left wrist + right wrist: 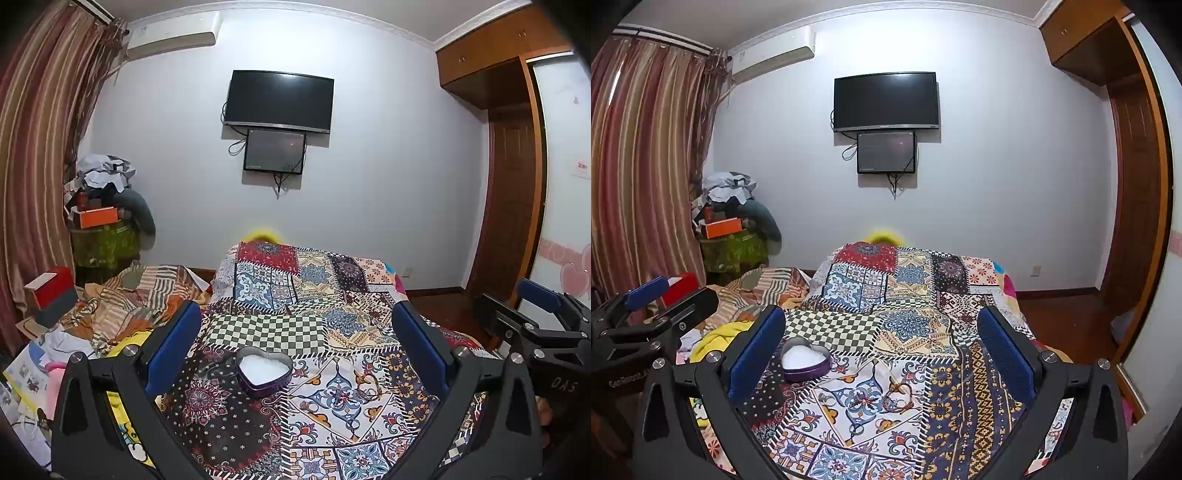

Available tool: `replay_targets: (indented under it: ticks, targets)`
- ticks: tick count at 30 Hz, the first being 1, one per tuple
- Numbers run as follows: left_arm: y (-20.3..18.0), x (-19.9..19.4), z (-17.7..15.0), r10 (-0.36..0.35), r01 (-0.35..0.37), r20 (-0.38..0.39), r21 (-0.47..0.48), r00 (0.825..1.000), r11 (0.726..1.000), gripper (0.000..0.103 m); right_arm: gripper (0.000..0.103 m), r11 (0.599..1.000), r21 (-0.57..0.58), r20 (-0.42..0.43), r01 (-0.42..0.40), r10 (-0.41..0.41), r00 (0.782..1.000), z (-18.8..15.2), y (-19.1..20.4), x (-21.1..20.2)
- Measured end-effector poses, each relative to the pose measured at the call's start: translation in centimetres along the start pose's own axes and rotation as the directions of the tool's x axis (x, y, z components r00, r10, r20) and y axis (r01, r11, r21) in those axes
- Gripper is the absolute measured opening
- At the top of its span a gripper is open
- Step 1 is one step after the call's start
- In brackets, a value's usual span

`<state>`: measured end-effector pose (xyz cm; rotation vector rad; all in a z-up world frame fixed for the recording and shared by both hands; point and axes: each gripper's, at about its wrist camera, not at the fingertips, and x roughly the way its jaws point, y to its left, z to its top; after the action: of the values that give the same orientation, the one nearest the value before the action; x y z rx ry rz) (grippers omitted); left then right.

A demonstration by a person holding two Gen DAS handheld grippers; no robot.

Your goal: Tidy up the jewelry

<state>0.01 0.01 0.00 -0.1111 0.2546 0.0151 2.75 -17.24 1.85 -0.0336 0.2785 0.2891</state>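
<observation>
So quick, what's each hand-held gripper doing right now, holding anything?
Left hand-held gripper: open, holding nothing.
Right hand-held gripper: open, holding nothing.

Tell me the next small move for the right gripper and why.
Probably ease the right gripper forward and down toward the bracelet lying on the patchwork cloth. Both grippers stand open and empty, the heart-shaped box sits open to the left with nothing visible inside, and the bracelet lies loose between the right fingers, closer to it than to the left gripper.
</observation>
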Motion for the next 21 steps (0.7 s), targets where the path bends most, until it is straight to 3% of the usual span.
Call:
replay_targets:
  ticks: [21]
  targets:
    - [-0.14, -0.16, 0.33, 0.004, -0.004, 0.001, 0.014, 1.000, 1.000, 0.103, 0.103, 1.000, 0.006, -0.006, -0.006, 0.006, 1.000, -0.27, -0.17, 0.14]
